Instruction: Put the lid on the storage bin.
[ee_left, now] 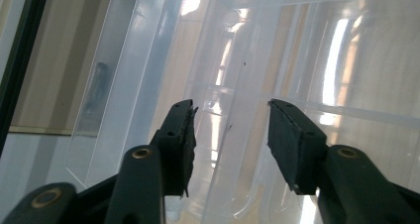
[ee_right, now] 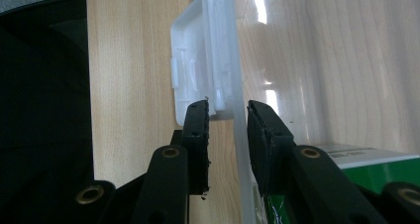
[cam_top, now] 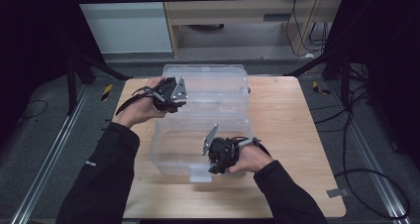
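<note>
**Bin lid open, both grippers at the rim**

Work centres on a clear plastic storage bin that sits on the wooden table, its lid swung back and lying open on the far side. Judging by that, the opening step looks done — what is left seems to be closing or repositioning the lid, or moving the bin itself.

At the left of the high view, the left gripper sits at the left end of the lid, near the hinge line. In the left gripper view its jaws straddle a clear plastic edge, with a gap showing on both sides of it; the pads do not press on anything, so this gripper is released, though poised around the edge. A grasp there is not yet made.

Further right and nearer the person, the right gripper is at the bin's front wall, just beside the white latch. In the right gripper view its jaws stand one on each side of the thin front wall, just below the latch. The inner pad looks to lie against the wall while a sliver of gap shows at the outer one — I cannot tell whether it is truly clamped. A green-and-white label shows at the lower right, beyond the wall; what it belongs to is unclear.

By my reading, the right side steadies the bin and the left has still to take hold.
</note>
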